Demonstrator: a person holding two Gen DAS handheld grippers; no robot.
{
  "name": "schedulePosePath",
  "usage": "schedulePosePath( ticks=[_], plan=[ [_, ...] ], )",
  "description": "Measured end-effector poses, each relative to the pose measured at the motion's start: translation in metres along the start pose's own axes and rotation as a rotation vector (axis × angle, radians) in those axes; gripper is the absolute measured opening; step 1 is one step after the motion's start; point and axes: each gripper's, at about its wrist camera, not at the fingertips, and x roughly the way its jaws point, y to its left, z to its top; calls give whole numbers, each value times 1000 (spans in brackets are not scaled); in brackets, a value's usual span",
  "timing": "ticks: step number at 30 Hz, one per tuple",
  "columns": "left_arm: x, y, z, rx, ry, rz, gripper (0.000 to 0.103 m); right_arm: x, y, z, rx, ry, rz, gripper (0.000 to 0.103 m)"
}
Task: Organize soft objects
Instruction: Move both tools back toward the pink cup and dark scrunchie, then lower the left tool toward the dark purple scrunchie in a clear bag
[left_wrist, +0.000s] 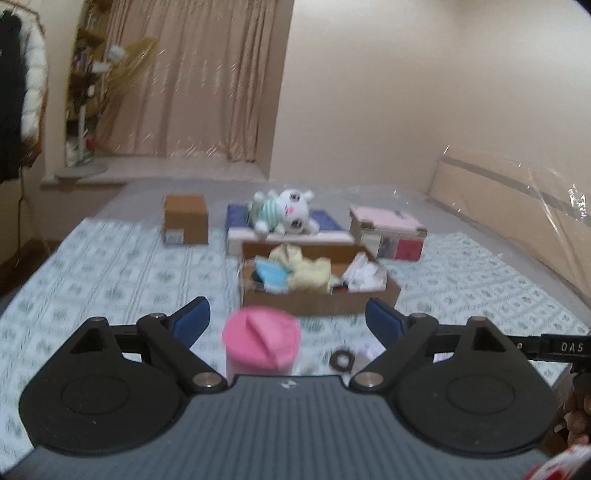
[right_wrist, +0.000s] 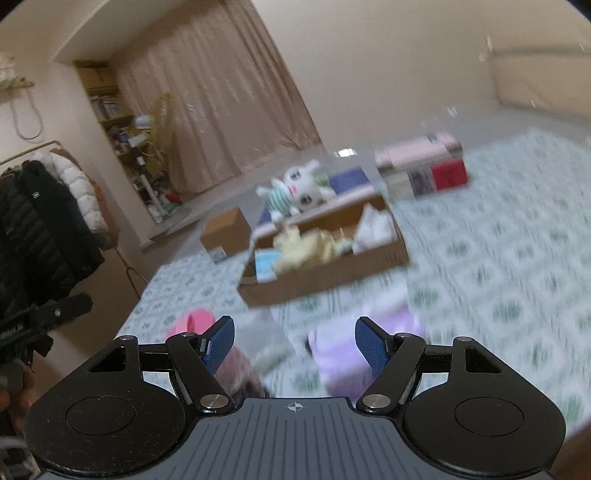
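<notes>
Approach phase, by my reading: both grippers hang over the near end of the bed with nothing gripped, so a pick looks to be the step in hand. Left gripper (left_wrist: 288, 319): blue-padded jaws spread wide, and the round pink soft object (left_wrist: 261, 341) lies on the cover between them and a little beyond, no pad touching it. Right gripper (right_wrist: 294, 345): jaws well apart, empty; a pale lilac folded cloth (right_wrist: 343, 354) lies blurred just ahead of its right pad, and a brownish knitted item shows under the left pad, too smeared to name.

Open shallow cardboard box (left_wrist: 321, 295) stands mid-bed, already holding crumpled pale-yellow fabric (left_wrist: 306, 267), a light-blue piece and white pieces. Likely destination.

Next move, as a judgement: lower the left jaws around the pink object, close gently since it will squash, then carry it forward to the box.

Surface: bed under a white quilt with green print (left_wrist: 110, 266). Beyond the box, a white plush rabbit in a striped top (left_wrist: 286, 214) lies on a navy cushion, between a small closed brown carton and a pink-lidded case. Beige curtains, cluttered shelves and hanging coats fill the room's left side.
</notes>
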Motion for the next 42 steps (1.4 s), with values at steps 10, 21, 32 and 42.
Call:
schedulePosePath(
  ticks=[10, 21, 32, 42],
  plan=[
    [-16, 10, -70, -18, 108, 74, 90, 5, 13, -46, -86, 68, -24, 73],
    [-12, 16, -80, -33, 143, 86, 90, 11, 17, -52, -106, 91, -31, 73],
    [-6, 17, -83, -20, 159, 94, 90, 20, 21, -56, -131, 108, -40, 73],
    [7, 22, -90, 20, 163, 133, 89, 40, 23, -67, -177, 140, -65, 73]
  ],
)
